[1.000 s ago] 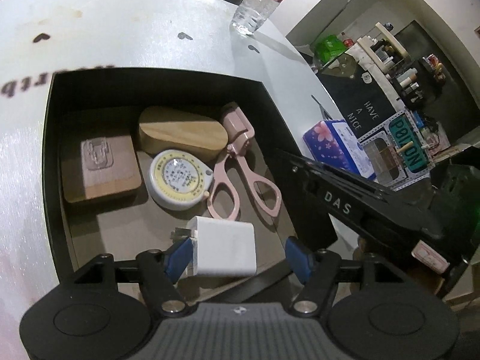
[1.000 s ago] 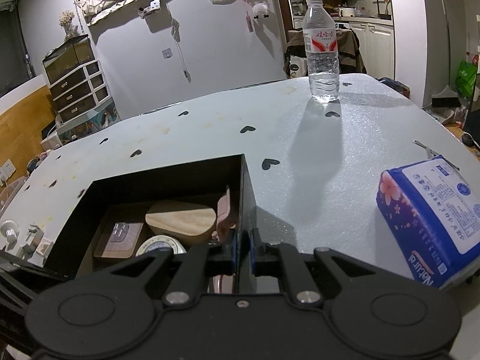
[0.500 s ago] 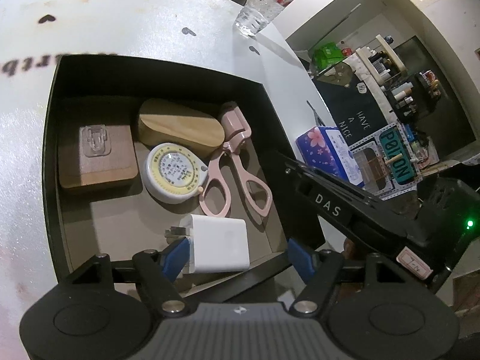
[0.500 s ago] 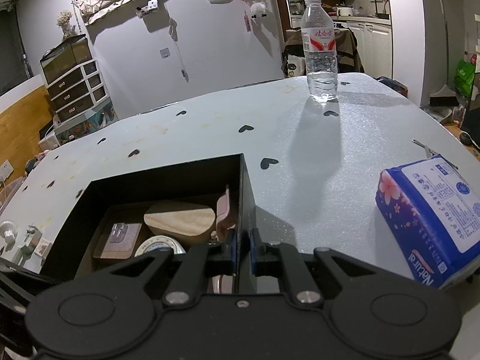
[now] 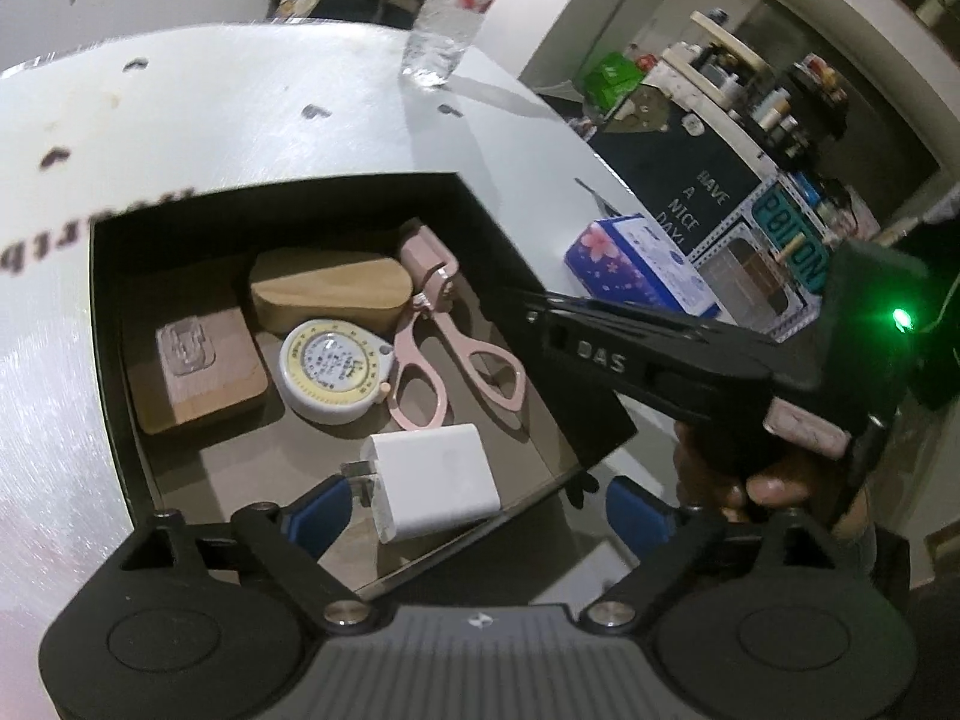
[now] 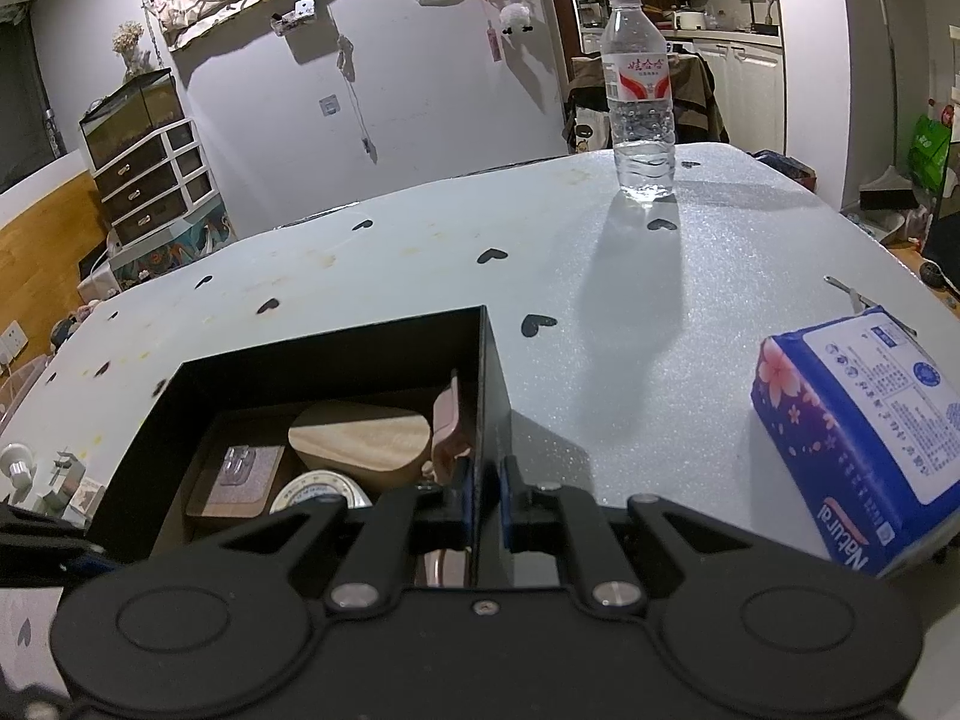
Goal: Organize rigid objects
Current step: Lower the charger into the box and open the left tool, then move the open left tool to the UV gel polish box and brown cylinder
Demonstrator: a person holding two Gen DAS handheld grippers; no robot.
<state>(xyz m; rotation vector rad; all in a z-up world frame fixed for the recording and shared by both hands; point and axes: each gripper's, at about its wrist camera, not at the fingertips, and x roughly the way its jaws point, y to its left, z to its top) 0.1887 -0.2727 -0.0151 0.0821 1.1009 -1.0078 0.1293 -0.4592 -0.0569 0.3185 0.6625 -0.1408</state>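
Altogether five items inside one box [image 5: 108,276]

A clear water bottle [image 6: 640,102] stands upright far back on the pale heart-dotted table [image 6: 690,300], well apart from a blue flowered tissue pack [image 6: 858,426] lying at its right edge.

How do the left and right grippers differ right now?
The left gripper is open, its blue fingers apart; the right gripper is shut on the black box wall. The left hangs over the box's near edge by the white charger; the right clamps the side wall. Both work at that box.
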